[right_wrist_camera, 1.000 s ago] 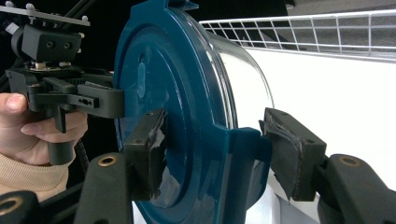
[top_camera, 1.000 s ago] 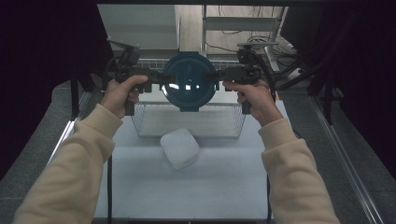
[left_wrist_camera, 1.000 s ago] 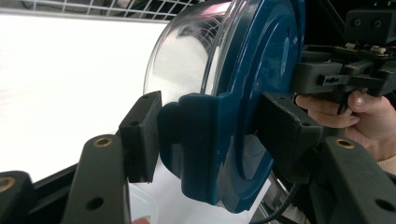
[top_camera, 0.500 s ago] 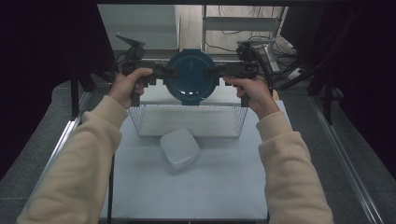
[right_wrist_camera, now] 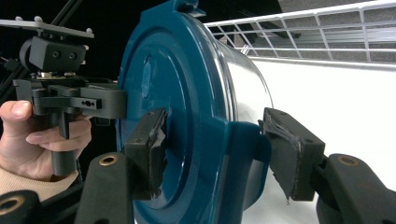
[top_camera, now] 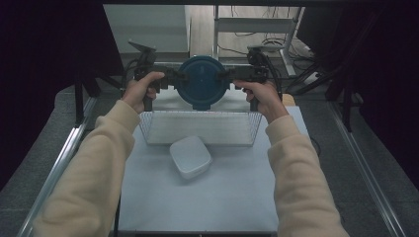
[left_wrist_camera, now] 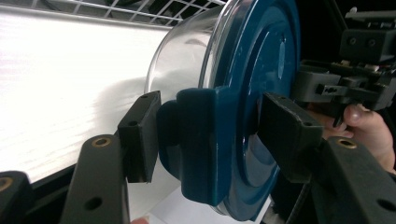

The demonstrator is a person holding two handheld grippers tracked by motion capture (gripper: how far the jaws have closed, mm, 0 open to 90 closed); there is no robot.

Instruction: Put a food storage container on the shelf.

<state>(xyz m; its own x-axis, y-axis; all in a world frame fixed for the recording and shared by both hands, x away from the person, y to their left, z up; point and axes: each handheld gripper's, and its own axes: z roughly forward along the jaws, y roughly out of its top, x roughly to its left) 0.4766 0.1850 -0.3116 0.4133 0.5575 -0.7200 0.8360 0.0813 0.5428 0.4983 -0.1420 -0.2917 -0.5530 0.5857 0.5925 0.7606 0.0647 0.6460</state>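
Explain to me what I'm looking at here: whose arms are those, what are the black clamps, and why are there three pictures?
No machine is at work: a person in cream sleeves holds one tool in each hand. The left hand-held gripper and the right hand-held gripper are black two-jaw clamps, each carrying a small camera. The high view looks down from above the person's side of the table. The other two pictures come from those small cameras, looking along each tool's own jaws. Together the tools grip a clear round container with a blue lid, one from each side, each clamped on a lid latch; it is turned on its side above a wire basket. A white lidded box rests on the table in front of the basket.
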